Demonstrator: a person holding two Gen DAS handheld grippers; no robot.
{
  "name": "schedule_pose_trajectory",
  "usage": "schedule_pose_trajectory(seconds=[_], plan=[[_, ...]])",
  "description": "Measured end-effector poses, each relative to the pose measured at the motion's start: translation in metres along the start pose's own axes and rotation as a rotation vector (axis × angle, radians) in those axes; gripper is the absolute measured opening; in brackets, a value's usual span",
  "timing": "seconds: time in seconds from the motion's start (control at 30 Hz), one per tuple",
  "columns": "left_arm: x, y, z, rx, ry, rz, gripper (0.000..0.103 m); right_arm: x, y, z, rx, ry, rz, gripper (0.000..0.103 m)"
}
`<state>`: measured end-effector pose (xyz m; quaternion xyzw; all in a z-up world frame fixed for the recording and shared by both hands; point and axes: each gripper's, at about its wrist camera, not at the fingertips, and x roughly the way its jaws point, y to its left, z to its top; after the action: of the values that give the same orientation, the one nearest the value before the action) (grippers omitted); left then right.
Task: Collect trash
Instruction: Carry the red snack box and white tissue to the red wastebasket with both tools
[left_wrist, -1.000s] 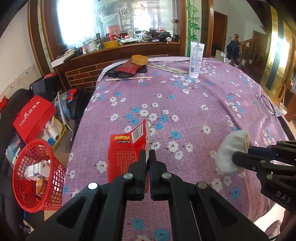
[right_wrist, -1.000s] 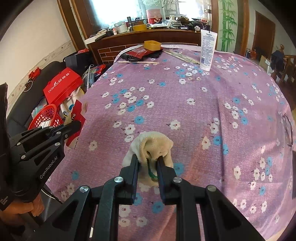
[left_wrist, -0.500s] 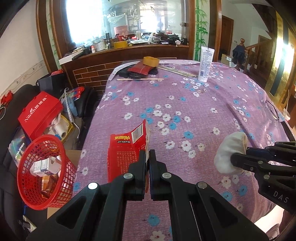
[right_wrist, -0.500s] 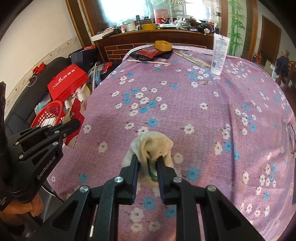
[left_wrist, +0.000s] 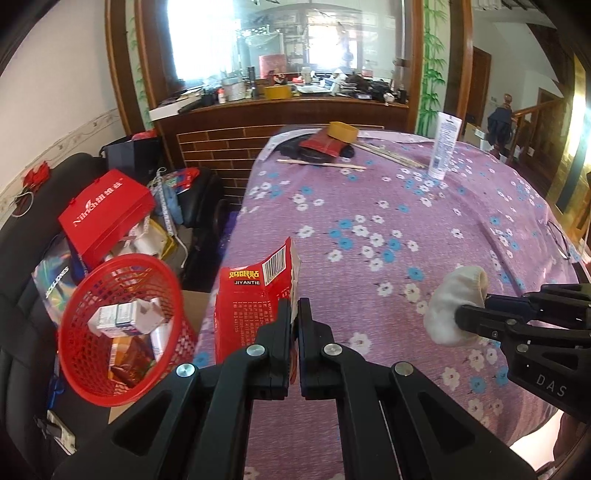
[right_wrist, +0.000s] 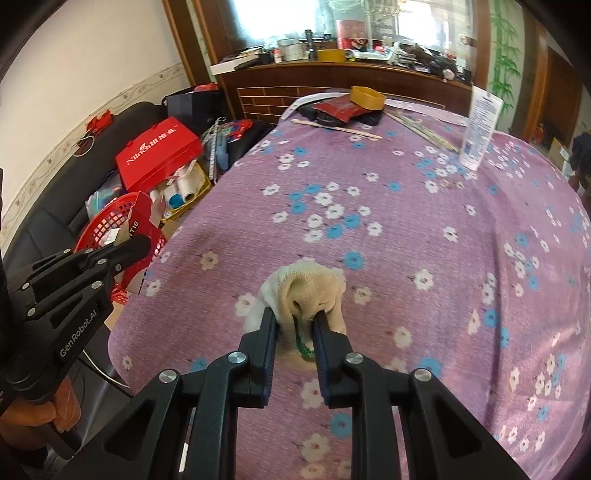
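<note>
Trash in transit: left gripper (left_wrist: 293, 314) clamps red printed paper packet (left_wrist: 255, 299) beside red mesh plastic basket (left_wrist: 122, 325); right gripper (right_wrist: 295, 325) clamps cream knitted fabric wad (right_wrist: 310, 291) above purple floral tabletop (right_wrist: 406, 221); basket already holds cartons; both drops pending.

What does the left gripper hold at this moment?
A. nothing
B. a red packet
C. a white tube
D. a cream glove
B: the left gripper is shut on the red packet, while the cream glove is pinched in the right gripper and the white tube stands far off on the table.
</note>
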<state>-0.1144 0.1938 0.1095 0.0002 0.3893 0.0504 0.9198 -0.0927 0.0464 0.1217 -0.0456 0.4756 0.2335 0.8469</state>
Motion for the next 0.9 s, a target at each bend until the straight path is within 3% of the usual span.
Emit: schedule_pose_trajectory(seconds=[0.47,0.9], plan=[[-0.012,0.066,-0.004,-0.12,-0.014,0.09,0.003,0.023,0.054,0.029,-0.101,0.012,0.08,0.021],[-0.023,0.151,-0.019,-0.297,-0.012,0.197,0.003,0.04,0.122,0.072,-0.228,-0.005,0.18,0.021]])
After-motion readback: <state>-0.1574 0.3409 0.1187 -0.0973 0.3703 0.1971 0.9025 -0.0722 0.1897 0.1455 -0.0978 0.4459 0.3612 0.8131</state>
